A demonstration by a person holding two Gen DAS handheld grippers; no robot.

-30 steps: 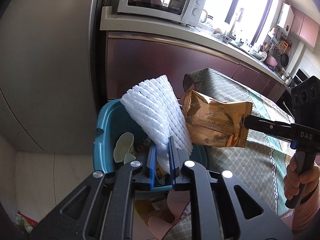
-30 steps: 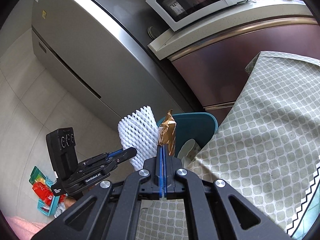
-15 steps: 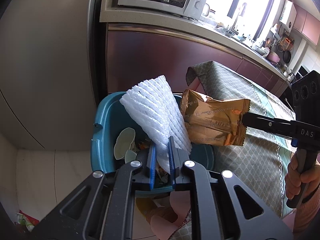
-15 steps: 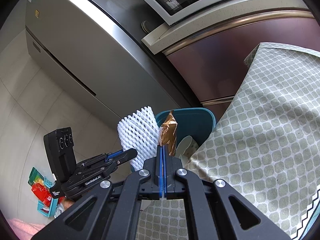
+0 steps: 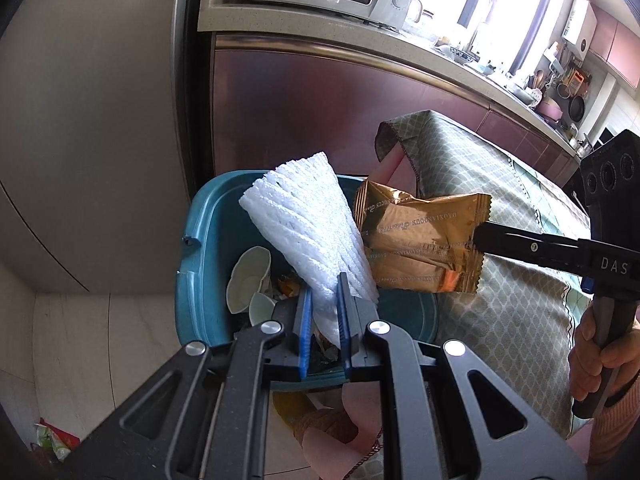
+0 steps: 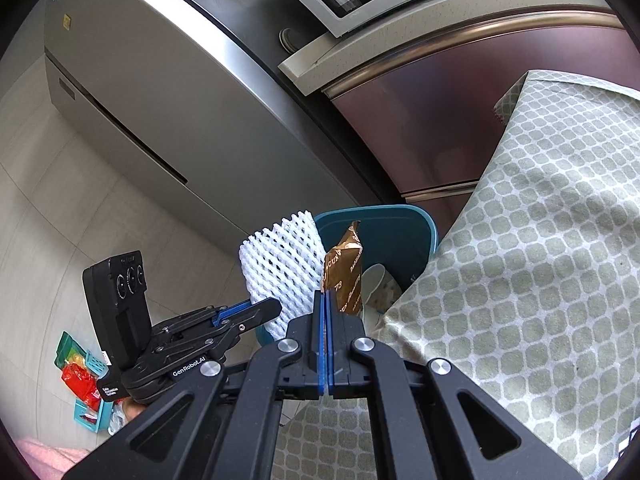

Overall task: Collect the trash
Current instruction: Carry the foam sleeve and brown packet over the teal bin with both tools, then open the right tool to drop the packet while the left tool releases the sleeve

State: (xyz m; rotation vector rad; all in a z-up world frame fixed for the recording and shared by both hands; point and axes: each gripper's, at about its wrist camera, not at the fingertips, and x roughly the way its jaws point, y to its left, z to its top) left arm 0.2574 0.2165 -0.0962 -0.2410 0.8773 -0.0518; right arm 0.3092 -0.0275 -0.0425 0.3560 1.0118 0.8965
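Over the teal bin (image 5: 208, 240), the left gripper (image 5: 324, 312) pinches white foam netting (image 5: 308, 236) upright, and beside it the right gripper (image 6: 325, 308) clamps a gold wrapper (image 6: 346, 272).

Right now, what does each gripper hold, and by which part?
Left gripper: white foam net, pinched at its narrow lower end. Right gripper: gold snack wrapper, by its crimped end seam.
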